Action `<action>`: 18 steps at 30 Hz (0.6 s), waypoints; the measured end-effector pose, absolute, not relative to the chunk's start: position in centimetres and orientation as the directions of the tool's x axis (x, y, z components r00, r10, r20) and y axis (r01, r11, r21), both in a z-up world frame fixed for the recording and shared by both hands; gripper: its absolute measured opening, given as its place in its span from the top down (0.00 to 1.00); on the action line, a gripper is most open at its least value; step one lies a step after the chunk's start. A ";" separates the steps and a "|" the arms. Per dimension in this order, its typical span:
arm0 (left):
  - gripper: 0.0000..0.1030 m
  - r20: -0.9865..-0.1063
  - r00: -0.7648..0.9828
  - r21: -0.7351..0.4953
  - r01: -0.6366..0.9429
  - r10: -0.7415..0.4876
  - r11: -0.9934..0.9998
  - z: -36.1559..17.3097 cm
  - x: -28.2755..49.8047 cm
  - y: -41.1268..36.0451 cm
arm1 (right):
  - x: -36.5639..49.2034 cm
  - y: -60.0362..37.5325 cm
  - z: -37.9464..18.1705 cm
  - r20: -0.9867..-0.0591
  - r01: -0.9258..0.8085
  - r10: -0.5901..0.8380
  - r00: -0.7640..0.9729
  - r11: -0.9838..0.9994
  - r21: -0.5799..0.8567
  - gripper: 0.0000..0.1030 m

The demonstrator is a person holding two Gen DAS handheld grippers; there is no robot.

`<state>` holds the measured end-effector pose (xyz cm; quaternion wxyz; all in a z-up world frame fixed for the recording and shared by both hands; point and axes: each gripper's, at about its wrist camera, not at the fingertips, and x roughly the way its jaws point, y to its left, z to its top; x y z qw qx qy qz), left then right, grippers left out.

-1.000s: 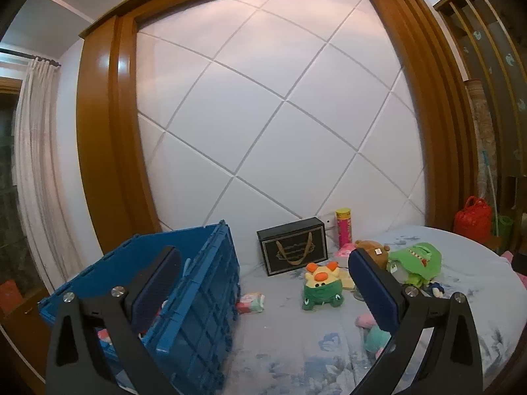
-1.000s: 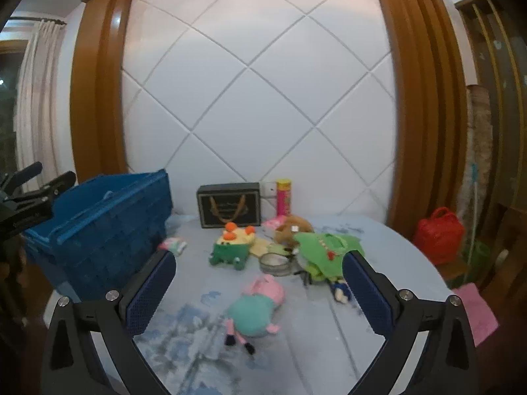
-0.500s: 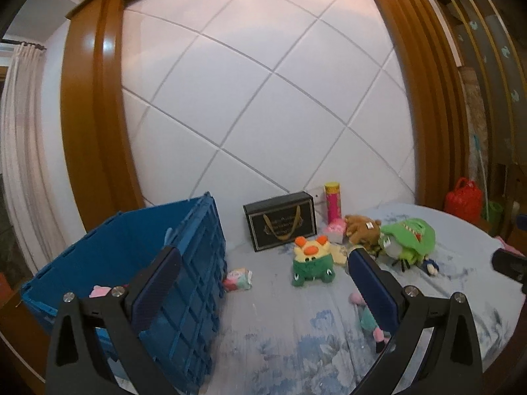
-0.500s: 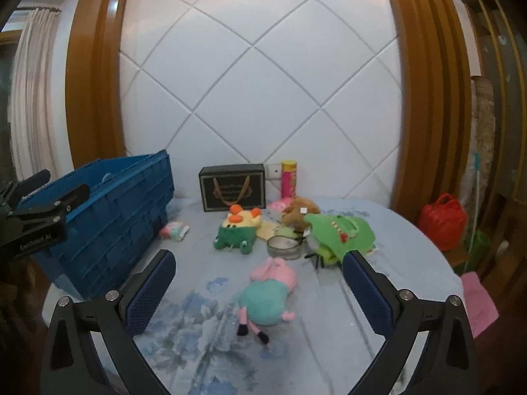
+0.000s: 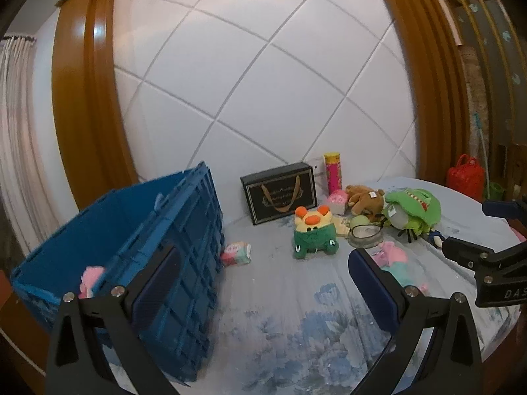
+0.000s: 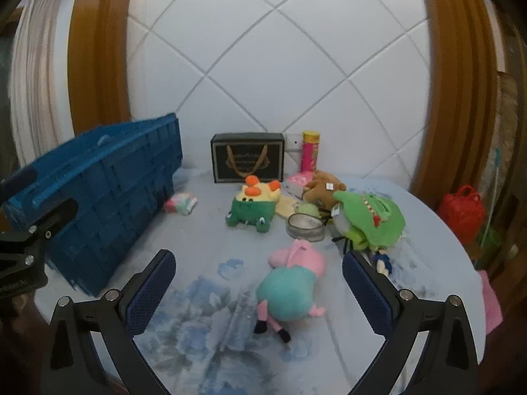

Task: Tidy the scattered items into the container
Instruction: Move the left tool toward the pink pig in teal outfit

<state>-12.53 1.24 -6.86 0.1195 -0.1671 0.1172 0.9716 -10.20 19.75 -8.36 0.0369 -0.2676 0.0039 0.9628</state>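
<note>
Both grippers had dropped and edged forward since a second earlier, so the toys on the round table loomed larger and the right gripper (image 6: pixel 258 288) now hung low over the pig plush (image 6: pixel 291 284). Its jaws stood wide apart with nothing between them, the pig lying on its side just ahead of the blue pads. The left gripper (image 5: pixel 263 283) was likewise spread and empty, held beside the blue crate (image 5: pixel 131 230), which sat at the left edge of the floral tablecloth (image 5: pixel 290 322) with something pink already inside. Most things were not yet in: the frog plush (image 6: pixel 252 205), a small pink-and-green packet (image 6: pixel 181 202) near the crate's wall, a round tin (image 6: pixel 304 227), the green dinosaur plush (image 6: pixel 369 220), a brown bear (image 6: pixel 324 187), the black gift box (image 6: pixel 248 161) and a pink tube (image 6: pixel 310 151) at the back. I judged this the reach toward the next pick, early in the job; the right gripper would need to sink, straddle the pig's teal body and close before carrying it left.
</note>
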 end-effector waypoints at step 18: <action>0.00 -0.431 -0.875 0.152 -0.311 0.220 -0.938 -14.9 -12.6 10.1 | -18.7 29.0 -14.4 -0.634 -0.018 0.011 -0.773 -1.000 0.005 0.01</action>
